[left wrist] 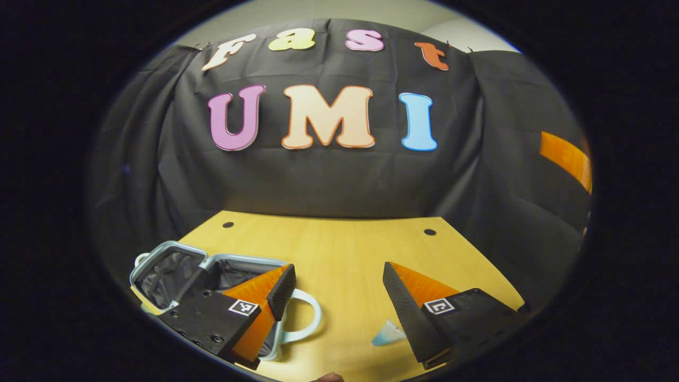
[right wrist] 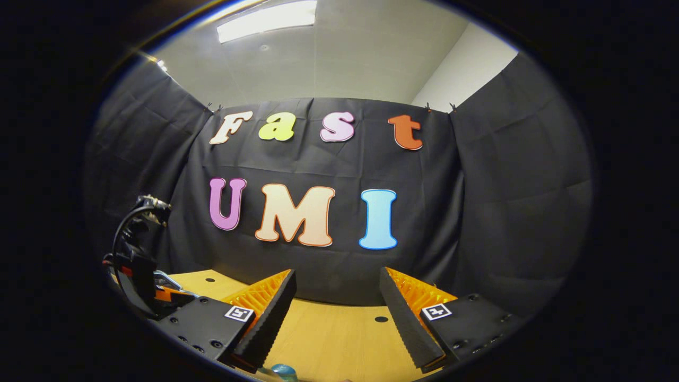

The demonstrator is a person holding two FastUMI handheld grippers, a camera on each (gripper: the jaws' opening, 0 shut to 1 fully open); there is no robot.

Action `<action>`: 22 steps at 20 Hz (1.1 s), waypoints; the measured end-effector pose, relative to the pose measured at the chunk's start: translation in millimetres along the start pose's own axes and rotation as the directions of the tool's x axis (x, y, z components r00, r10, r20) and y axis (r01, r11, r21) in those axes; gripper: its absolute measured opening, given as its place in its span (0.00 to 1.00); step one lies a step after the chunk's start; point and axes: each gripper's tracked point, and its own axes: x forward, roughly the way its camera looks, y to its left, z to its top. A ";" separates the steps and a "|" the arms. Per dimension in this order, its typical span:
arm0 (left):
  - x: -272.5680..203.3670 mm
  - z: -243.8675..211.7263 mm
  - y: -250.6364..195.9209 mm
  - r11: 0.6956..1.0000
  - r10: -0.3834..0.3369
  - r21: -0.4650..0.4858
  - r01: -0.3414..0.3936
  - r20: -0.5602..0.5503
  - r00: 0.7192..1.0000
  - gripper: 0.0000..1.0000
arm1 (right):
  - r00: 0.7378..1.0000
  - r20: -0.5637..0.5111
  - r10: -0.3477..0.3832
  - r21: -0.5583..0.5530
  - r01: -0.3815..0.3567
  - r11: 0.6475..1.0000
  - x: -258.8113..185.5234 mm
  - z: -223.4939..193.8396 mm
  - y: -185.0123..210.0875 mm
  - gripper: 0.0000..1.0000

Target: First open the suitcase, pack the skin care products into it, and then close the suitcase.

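Observation:
A small suitcase [left wrist: 168,276] with a pale frame and dark grey lining lies open at the table's near left in the left gripper view. Its looped handle [left wrist: 310,318] points toward the table's middle. My left gripper [left wrist: 339,300] hovers open above the table, its left finger overlapping the suitcase's right half. A small pale blue skin care item [left wrist: 387,334] lies on the table by the right finger. In the right gripper view my right gripper [right wrist: 337,310] is open over the table, and a blue-topped skin care product [right wrist: 284,372] peeks in at the bottom edge.
The wooden table [left wrist: 345,249] has two small dark holes near its far edge and runs up to the black cloth wall. An orange part [left wrist: 565,159] shows at the far right. The other gripper with its black cable [right wrist: 135,260] stands at the left of the right gripper view.

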 end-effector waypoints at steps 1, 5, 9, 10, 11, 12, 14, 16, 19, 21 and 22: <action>3.5 -9.5 -7.6 1.000 -0.012 -0.003 0.012 -0.023 1.000 0.97 | 1.000 -0.011 -0.002 0.004 0.002 1.000 -1.2 -5.3 -3.1 1.00; 15.3 -48.3 -25.7 0.999 -0.040 0.001 0.040 -0.109 0.993 0.98 | 0.999 -0.043 -0.017 0.001 0.017 1.000 -3.9 -16.6 -14.8 0.99; 25.8 -87.7 -33.6 0.998 -0.066 -0.010 0.065 -0.193 0.979 0.97 | 0.997 -0.071 -0.023 -0.018 0.022 1.000 -5.1 -26.7 -19.4 0.99; 27.1 -96.6 -34.7 0.997 -0.072 -0.014 0.070 -0.213 0.974 0.97 | 0.997 -0.073 -0.030 -0.020 0.029 0.999 -5.4 -27.5 -21.2 0.99; 25.8 -105.7 -36.7 0.997 -0.079 -0.017 0.077 -0.229 0.970 0.96 | 0.997 -0.075 -0.037 -0.019 0.036 0.999 -6.9 -28.8 -23.2 0.99; 24.5 -112.8 -37.4 0.996 -0.085 -0.021 0.082 -0.250 0.965 0.97 | 0.996 -0.080 -0.041 -0.017 0.039 0.999 -7.2 -31.1 -24.3 0.99; 29.3 -108.0 -43.2 0.993 -0.111 -0.055 0.101 -0.223 0.968 0.98 | 0.994 -0.102 -0.041 -0.029 0.038 0.999 -8.3 -40.3 -21.9 1.00; 26.3 -110.1 -43.1 0.992 -0.118 -0.062 0.106 -0.241 0.963 0.96 | 0.992 -0.123 -0.039 -0.039 0.035 0.999 -9.3 -46.6 -21.9 0.99; 25.6 -106.7 -44.2 0.990 -0.133 -0.077 0.118 -0.237 0.962 0.95 | 0.992 -0.120 -0.038 -0.041 0.034 0.999 -11.2 -43.4 -20.2 0.99; 21.5 -104.9 -46.4 0.987 -0.150 -0.099 0.130 -0.238 0.960 0.95 | 0.992 -0.123 -0.037 -0.037 0.033 0.999 -10.3 -44.6 -18.8 0.99; 19.0 -103.2 -48.1 0.984 -0.163 -0.110 0.141 -0.233 0.959 0.95 | 0.991 -0.125 -0.037 -0.034 0.033 0.999 -9.9 -45.5 -18.1 0.99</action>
